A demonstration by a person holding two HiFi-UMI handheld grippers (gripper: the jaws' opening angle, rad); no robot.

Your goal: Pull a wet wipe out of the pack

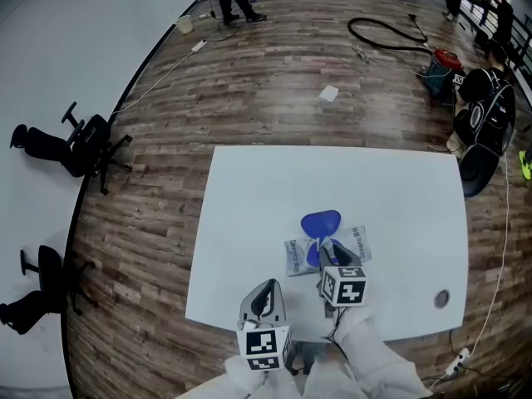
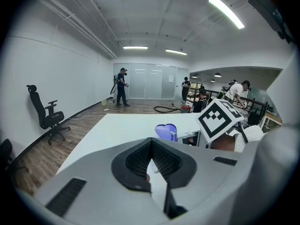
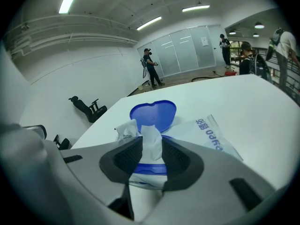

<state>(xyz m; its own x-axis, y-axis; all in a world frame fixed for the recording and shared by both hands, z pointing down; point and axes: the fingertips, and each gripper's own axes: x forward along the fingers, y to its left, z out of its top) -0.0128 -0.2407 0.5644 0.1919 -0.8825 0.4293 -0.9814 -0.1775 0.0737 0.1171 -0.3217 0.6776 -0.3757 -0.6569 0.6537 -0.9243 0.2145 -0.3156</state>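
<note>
A flat white wet wipe pack [image 1: 359,241] with blue print lies on the white table [image 1: 249,189], its blue heart-shaped lid [image 1: 321,222] flipped up. In the right gripper view a crumpled white wipe [image 3: 151,137] sticks up out of the pack's opening in front of the lid [image 3: 153,113]. My right gripper [image 3: 149,157] is over the pack [image 3: 211,136], jaws apart either side of the wipe, pads not clearly pressing it. My left gripper [image 1: 266,289] hovers near the table's front edge, left of the pack, jaws together and empty [image 2: 151,146].
A small round dark grommet [image 1: 441,298] sits in the table at front right. Office chairs [image 1: 79,144] lie tipped on the floor at left. A black hose [image 1: 382,33], a scrap of paper [image 1: 329,93] and people [image 1: 486,106] are beyond the table.
</note>
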